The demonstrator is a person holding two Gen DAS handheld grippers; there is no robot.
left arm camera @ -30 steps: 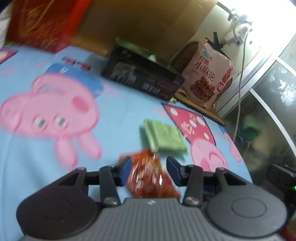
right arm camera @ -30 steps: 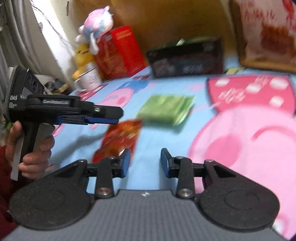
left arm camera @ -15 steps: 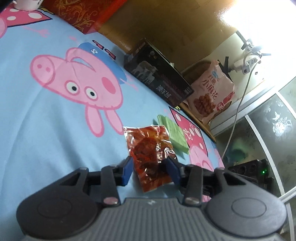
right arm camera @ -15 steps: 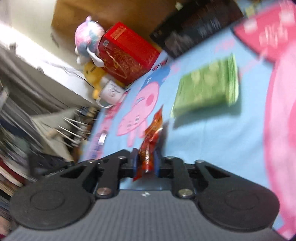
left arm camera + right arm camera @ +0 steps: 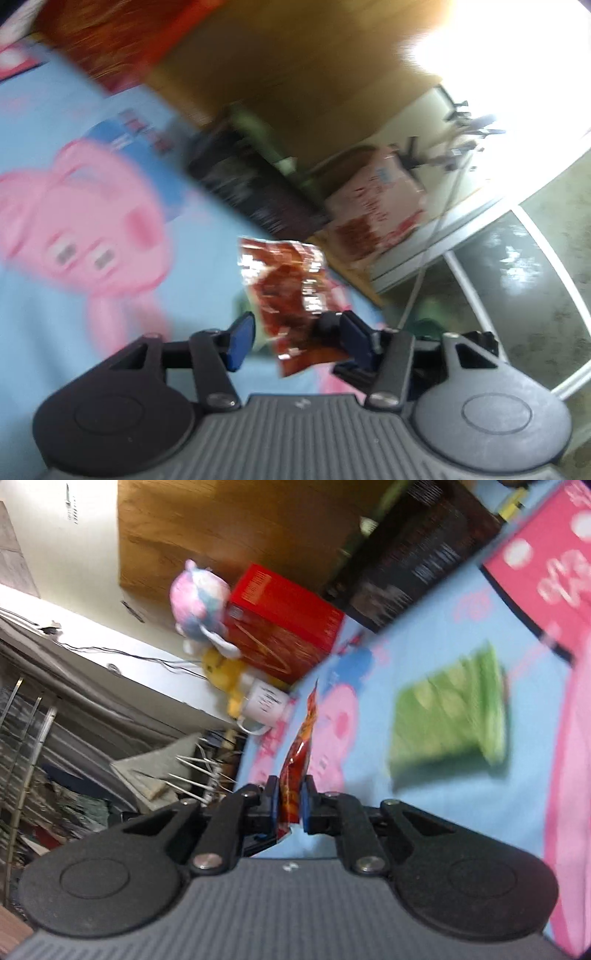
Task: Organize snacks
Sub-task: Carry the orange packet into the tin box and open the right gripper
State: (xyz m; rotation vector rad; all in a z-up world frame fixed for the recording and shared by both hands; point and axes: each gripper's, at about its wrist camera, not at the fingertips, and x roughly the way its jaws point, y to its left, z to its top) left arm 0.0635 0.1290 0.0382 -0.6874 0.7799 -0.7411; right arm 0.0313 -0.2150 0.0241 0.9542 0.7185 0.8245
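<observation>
My right tool (image 5: 288, 806) is clamped tight: its two blue pads (image 5: 271, 805) press flat against either face of the red snack packet (image 5: 295, 768), which stands edge-on between them, and the black linkage arms are drawn in close to the middle. The view from this tool is rolled steeply to one side. My left tool (image 5: 295, 338) has its jaws parted, and they have just been opening. The same packet hangs between them, away from the left blue pad (image 5: 240, 341); whether it touches the right pad I cannot tell. The left view is blurred and tilted.
</observation>
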